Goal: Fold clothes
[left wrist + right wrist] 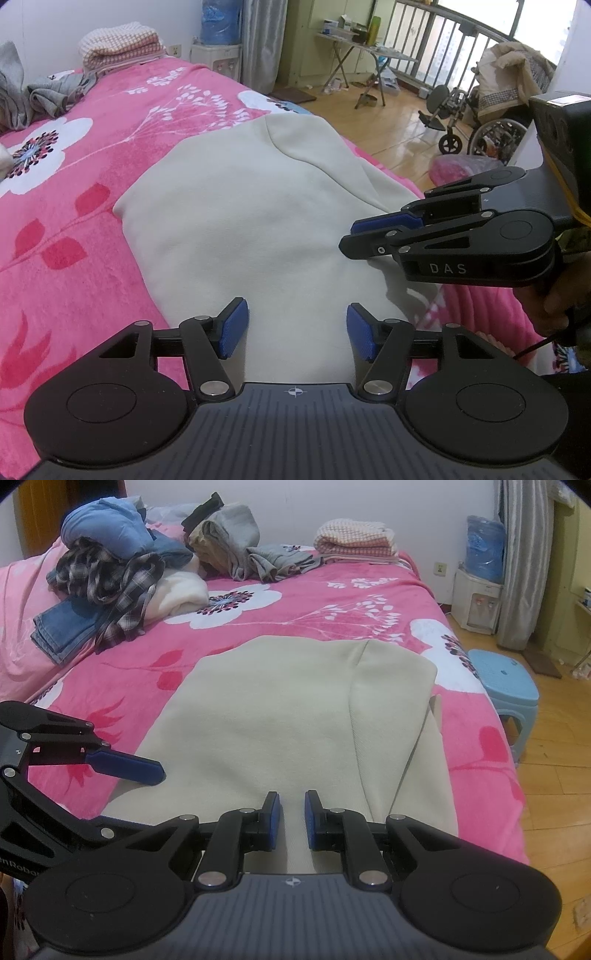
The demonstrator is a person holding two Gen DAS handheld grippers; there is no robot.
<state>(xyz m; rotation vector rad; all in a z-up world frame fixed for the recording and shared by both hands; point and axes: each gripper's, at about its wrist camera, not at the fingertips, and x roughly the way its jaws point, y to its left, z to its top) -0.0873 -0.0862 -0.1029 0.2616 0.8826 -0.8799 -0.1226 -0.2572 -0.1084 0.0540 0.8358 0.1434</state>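
A cream garment (240, 206) lies flat on the pink flowered bedspread (74, 221), with one side folded in over its body. In the right wrist view the same garment (277, 709) shows that folded flap (391, 701) along its right side. My left gripper (295, 314) hangs open over the garment's near edge, with nothing between its blue pads. One finger of it (129, 764) pokes in at the left of the right wrist view. My right gripper (291, 801) sits over the near hem with only a narrow gap between its pads and pinches nothing. Seen from the left, the right gripper (351, 236) is at the garment's right edge.
A heap of jeans, plaid and grey clothes (122, 565) fills the far left of the bed. A folded checked blanket (354, 539) lies at the head. A blue stool (506, 683) stands beside the bed. A wheelchair (461, 122) and a folding table (365, 48) stand on the wooden floor.
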